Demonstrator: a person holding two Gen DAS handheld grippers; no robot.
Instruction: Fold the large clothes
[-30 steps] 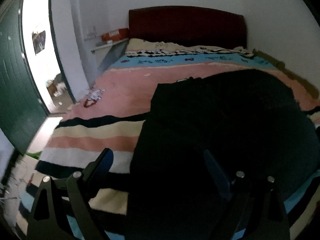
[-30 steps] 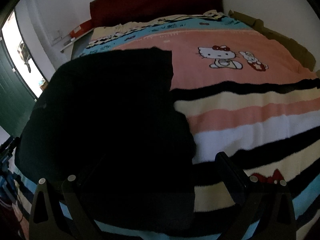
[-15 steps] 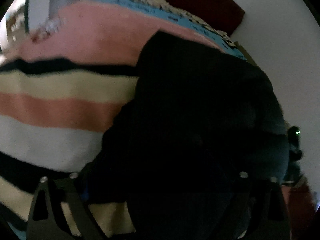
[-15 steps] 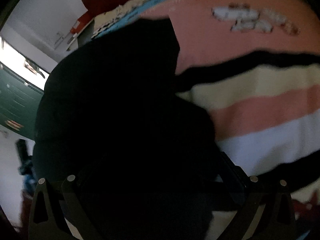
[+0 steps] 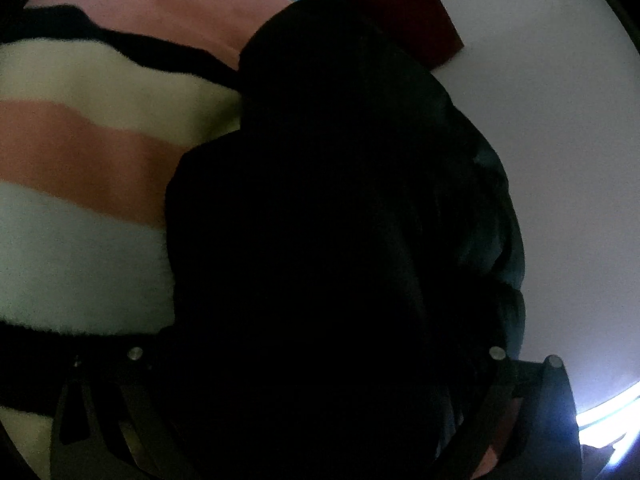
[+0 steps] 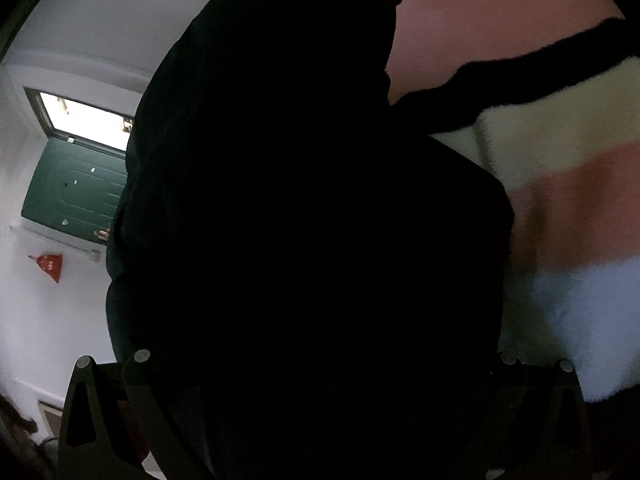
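Draping over both tongs, the black garment (image 5: 340, 240) hangs soft and heavy above the striped bed (image 5: 80, 152) (their opening hidden, cannot tell); best gripped at its edges.

Garment (image 5: 328, 220) is plain black, no pattern showing, with a faint dark blue tint at one edge. Blanket (image 5: 80, 152) runs in stripes: pink, black, cream, salmon, white, with a blue band at the top. Headboard (image 5: 420, 20) is dark red. Door (image 6: 76, 192) is dark green. Wall (image 6: 52, 320) is white.
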